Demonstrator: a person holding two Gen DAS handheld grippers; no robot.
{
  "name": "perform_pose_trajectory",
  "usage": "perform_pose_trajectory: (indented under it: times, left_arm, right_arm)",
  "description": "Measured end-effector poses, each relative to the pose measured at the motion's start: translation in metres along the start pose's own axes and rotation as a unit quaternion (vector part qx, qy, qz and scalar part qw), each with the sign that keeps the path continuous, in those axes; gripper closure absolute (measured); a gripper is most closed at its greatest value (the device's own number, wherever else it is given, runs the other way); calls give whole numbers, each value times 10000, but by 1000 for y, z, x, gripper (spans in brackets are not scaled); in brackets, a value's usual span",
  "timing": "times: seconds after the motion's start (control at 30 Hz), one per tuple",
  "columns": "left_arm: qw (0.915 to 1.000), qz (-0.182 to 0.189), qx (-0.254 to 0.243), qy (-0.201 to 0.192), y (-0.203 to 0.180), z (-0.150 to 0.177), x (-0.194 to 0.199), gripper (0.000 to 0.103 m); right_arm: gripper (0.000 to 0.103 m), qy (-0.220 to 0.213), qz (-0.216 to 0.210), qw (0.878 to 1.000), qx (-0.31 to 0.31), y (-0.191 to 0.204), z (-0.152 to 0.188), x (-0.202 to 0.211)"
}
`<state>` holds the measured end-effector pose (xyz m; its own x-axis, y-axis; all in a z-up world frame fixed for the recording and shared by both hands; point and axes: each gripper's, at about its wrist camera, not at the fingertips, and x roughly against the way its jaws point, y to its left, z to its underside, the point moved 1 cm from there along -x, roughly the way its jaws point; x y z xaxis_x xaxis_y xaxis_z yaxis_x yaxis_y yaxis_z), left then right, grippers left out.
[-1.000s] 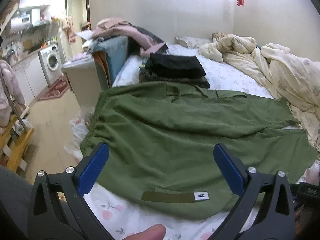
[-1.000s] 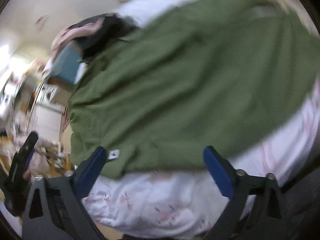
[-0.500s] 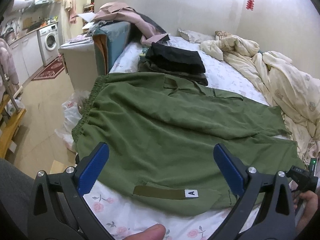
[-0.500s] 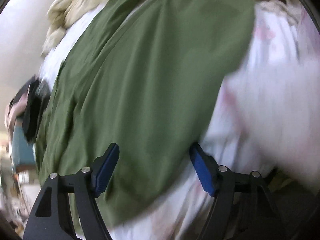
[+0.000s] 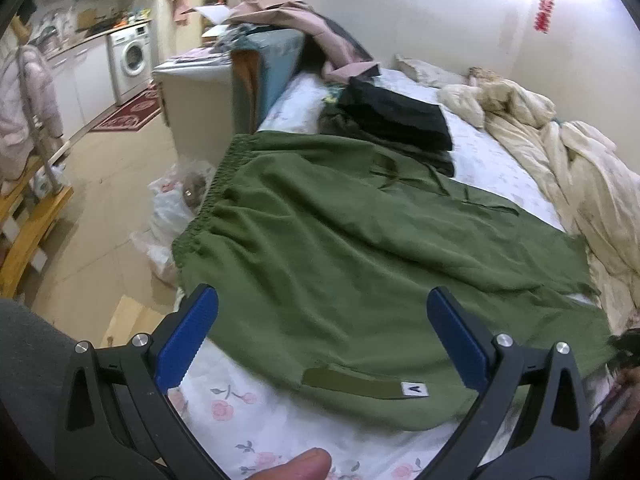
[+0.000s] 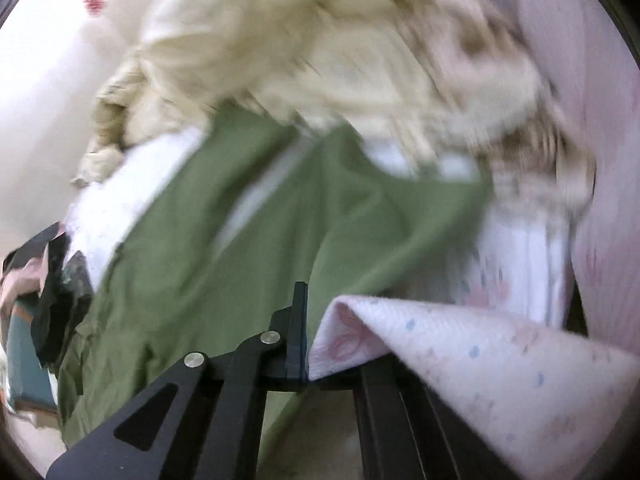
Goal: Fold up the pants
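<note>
Green pants (image 5: 360, 248) lie spread flat on the floral bed sheet (image 5: 248, 412), waistband at the left bed edge, legs running right. A strap with a white "A" tag (image 5: 414, 389) lies on their near hem. My left gripper (image 5: 322, 340) is open and empty, hovering above the near hem. My right gripper (image 6: 306, 344) is shut on a raised fold of the pink floral bed sheet (image 6: 440, 356), at the leg end of the pants (image 6: 240, 280). That view is blurred.
A folded stack of dark clothes (image 5: 396, 120) sits on the bed behind the pants. A cream duvet (image 5: 580, 168) is bunched at the right and shows in the right wrist view (image 6: 320, 52). A plastic bag (image 5: 172, 208) lies on the floor.
My right gripper has swung to the leg end and closed, pinching up bed sheet beside the pants. My left gripper has risen and shifted slightly, still open.
</note>
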<state>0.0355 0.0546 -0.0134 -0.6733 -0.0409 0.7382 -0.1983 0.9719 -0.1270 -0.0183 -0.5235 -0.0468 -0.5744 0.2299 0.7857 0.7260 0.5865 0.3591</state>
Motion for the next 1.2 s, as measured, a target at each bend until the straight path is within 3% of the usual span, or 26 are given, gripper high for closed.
perform_pose_trajectory:
  times: [0.13,0.27,0.37,0.5,0.63,0.7,0.77,0.83,0.87,0.9,0.93,1.07,1.2]
  left_arm:
    - [9986,-458,245,133,19,-8,-13,0]
    - [9927,-888,713,385,65,-23,-35,0]
    - [9754,-1210,1620,883,124,-25,-59,1]
    - [9543,-1662,2223,1108,167,-8,-76,3]
    - [9382,-1464,2736,1532,183,18,-113,4]
    - [9329,-1227,2904,1744,181,31,-130,27]
    - [9337,-831,2890,1945,173,32,-155,44]
    - [9402,-842,2714,1878,170,24,-168,48]
    - [9422,-893,2691,1787,171,22,-170,64]
    - [9442,-749,2729,1684,170,19,-170,90]
    - [9448,-659,2719,1704,170,17,-172,98]
    - [9527,-737,2523,1528,159,9,-163,103]
    - [9545,-835,2639,1115,164,-11,-128,103]
  right_arm:
    - [102,-74,-22,9998,156,20,-10,15]
    - [102,-35,-305,9995,88,17,-12,18]
    - [102,69,-532,9985,-59,14,-6,12]
    - [102,188,-689,9972,-236,15,-5,1]
    - [102,279,-832,9958,-241,23,-4,-7]
    - [102,326,-881,9952,-256,28,-2,-11]
    - [102,383,-938,9945,-269,32,-1,-14]
    - [102,373,-928,9947,-228,35,0,-15]
    - [102,358,-920,9949,-202,35,0,-14]
    - [102,333,-901,9952,-179,35,0,-14]
    - [102,286,-874,9956,-159,34,-1,-12]
    - [102,141,-866,9960,-171,29,-4,-6]
    - [102,-64,-864,9961,-179,28,-8,5]
